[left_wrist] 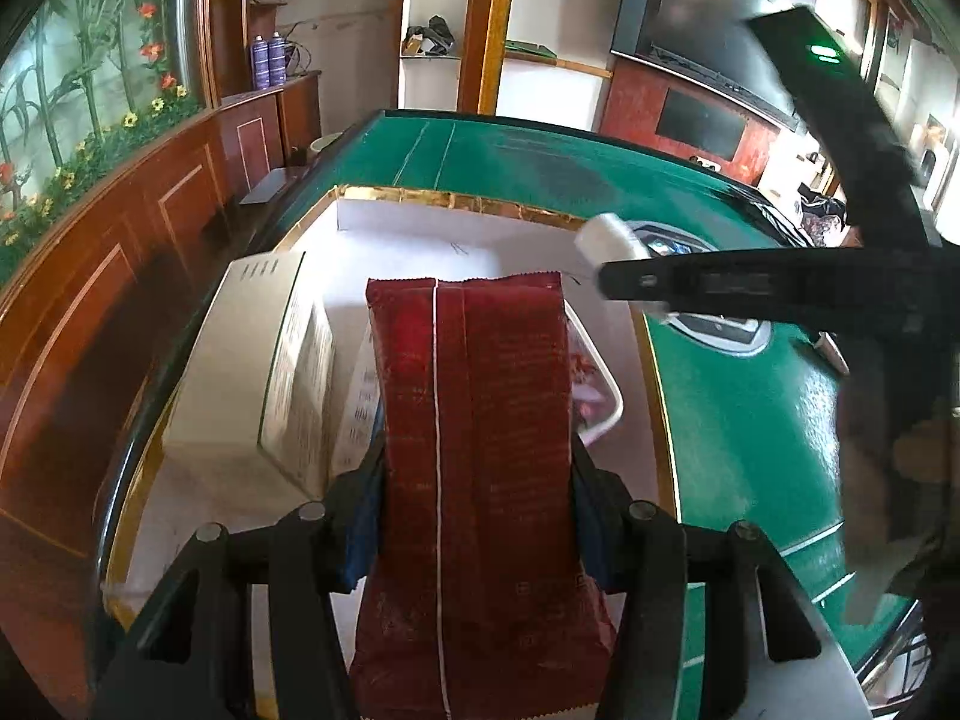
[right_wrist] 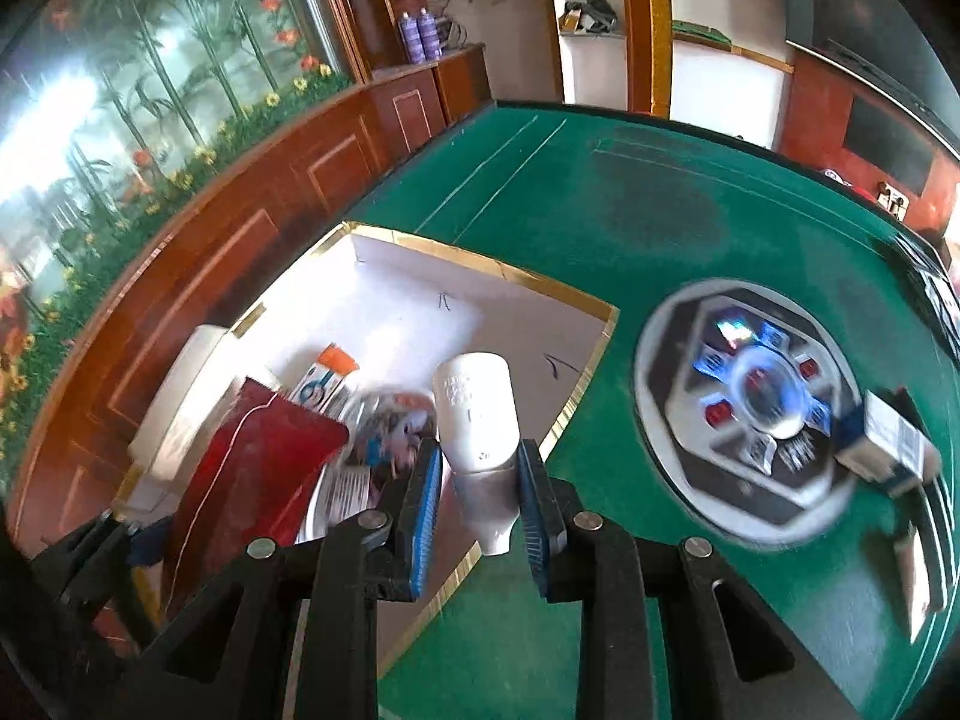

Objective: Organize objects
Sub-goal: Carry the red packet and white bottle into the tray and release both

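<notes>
Red foil packet (left_wrist: 474,450) sits clamped between the jaws of the left gripper (left_wrist: 474,480), held lengthwise over the white, gold-edged tray (left_wrist: 420,222) at the left side of the green worktop (left_wrist: 720,390). The right gripper (right_wrist: 480,480) has its blue pads (right_wrist: 423,510) closed on a white tube-like bottle (right_wrist: 477,426), which hangs over the tray's right part, near the gold border.

The likeliest trouble is a clash between the two grippers: in the left wrist view the right gripper's black finger (left_wrist: 750,285) crosses just beyond the packet's far end, so lowering both at once could knock the bottle or crumple the packet. The packet is soft and slick, and it may sag or slide in the grip if tilted. The bottle is held near its narrow end and looks tilted, so it may swivel between the pads and, once let go, roll towards the tray's edge.

Room in the tray is tight. A white box (left_wrist: 252,360) stands along its left side, and a flat printed pack in a clear white-rimmed dish (left_wrist: 594,390) lies directly under the packet, with an orange-topped carton (right_wrist: 327,375) behind. The open white floor lies at the far end. On the worktop, a round control panel (right_wrist: 756,402) and a small blue-and-white box (right_wrist: 888,450) lie well apart from the tray.
</notes>
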Demonstrator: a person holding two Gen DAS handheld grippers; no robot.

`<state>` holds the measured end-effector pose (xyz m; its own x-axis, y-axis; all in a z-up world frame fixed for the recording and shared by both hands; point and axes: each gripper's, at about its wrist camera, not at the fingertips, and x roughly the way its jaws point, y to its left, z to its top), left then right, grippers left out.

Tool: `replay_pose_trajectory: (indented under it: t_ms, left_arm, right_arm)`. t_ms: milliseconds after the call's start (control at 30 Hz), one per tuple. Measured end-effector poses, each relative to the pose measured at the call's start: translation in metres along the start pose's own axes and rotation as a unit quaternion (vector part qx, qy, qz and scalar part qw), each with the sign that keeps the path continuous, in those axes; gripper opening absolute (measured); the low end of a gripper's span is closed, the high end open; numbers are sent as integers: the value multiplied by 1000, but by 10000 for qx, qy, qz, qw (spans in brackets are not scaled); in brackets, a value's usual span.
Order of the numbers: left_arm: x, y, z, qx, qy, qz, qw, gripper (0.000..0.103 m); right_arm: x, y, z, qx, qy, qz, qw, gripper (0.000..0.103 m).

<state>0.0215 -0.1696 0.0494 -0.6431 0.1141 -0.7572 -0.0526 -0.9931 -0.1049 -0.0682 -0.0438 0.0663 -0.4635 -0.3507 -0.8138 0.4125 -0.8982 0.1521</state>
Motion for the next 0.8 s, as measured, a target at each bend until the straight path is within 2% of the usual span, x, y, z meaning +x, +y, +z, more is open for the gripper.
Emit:
replay_pose_trajectory:
  t_ms: [300,467,667,800]
  left_arm:
    - [14,15,17,-190,-37,-138,9997,53]
    - [23,22,26,-356,-38,-167,9992,54]
    - [36,23,37,-387,-9,-65,9992,56]
    - [44,32,47,-588,56,-127,9982,57]
  right_arm:
    - [48,14,34,-77,233,-257,9994,27]
    - [64,8,47,119,274,-185,9994,27]
    - [80,5,52,292,382,-167,9987,27]
    - [84,2,52,358,413,-154,9984,27]
